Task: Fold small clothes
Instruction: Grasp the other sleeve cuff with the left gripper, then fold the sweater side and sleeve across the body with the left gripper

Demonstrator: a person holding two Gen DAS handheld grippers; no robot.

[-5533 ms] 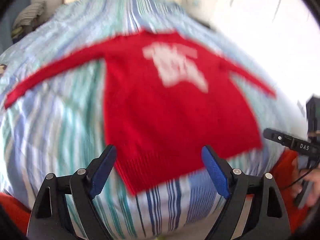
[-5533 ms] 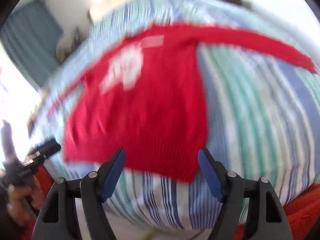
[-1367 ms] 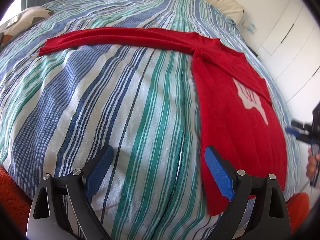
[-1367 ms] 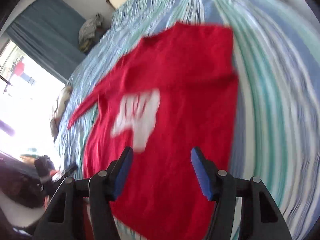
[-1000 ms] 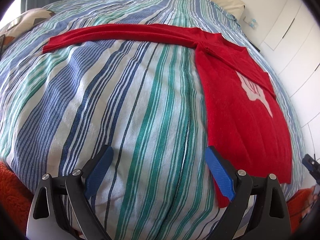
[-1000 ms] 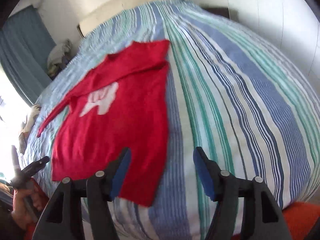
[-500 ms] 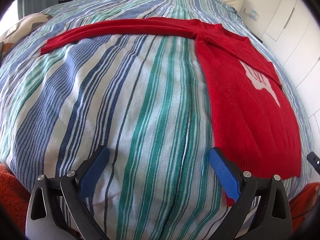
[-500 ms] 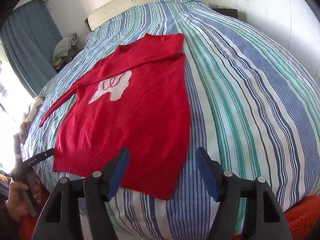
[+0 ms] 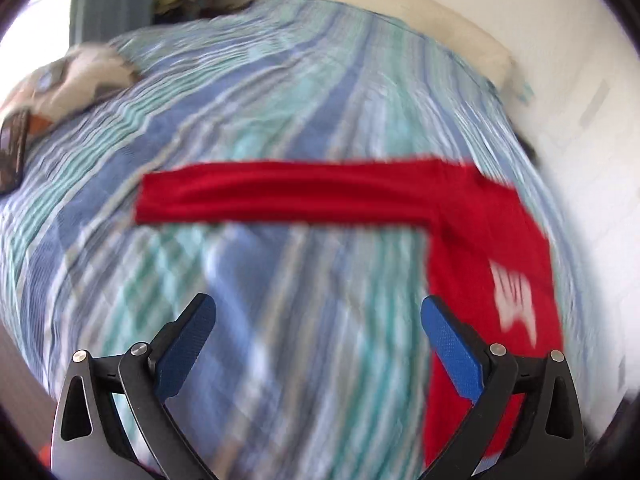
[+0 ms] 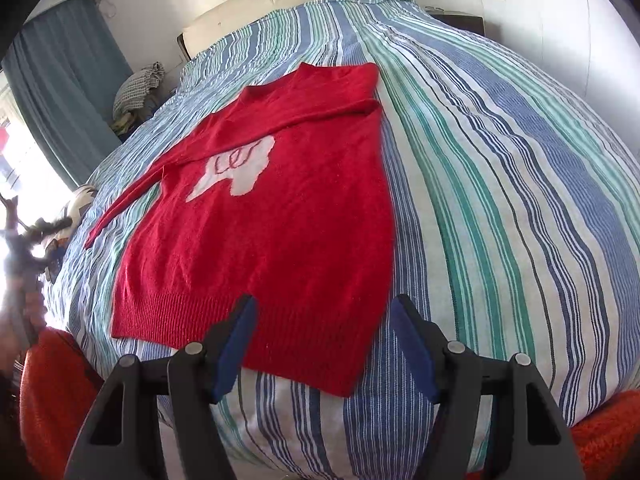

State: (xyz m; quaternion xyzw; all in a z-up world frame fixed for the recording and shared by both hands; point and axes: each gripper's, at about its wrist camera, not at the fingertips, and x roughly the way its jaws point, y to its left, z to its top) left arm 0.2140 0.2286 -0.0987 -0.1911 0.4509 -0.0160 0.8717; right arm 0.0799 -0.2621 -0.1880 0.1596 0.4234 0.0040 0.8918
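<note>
On the striped bedspread (image 9: pixel 280 92), left wrist view: red sweater (image 9: pixel 492 240) lies flat, one sleeve (image 9: pixel 280 196) stretched straight out crosswise, well ahead of the left tongs (image 9: pixel 318 328). Those tongs hang released, nothing between the pads; picture blurred. Sweater body sits to their right. Right wrist view: sweater lies lengthwise away from the right tongs (image 10: pixel 322 344), hem (image 10: pixel 248 320) nearest, just beyond the pads. Right tongs released, empty. Other sleeve appears already folded across the chest. Judgement: the left tongs are nearer the outstretched sleeve.
</note>
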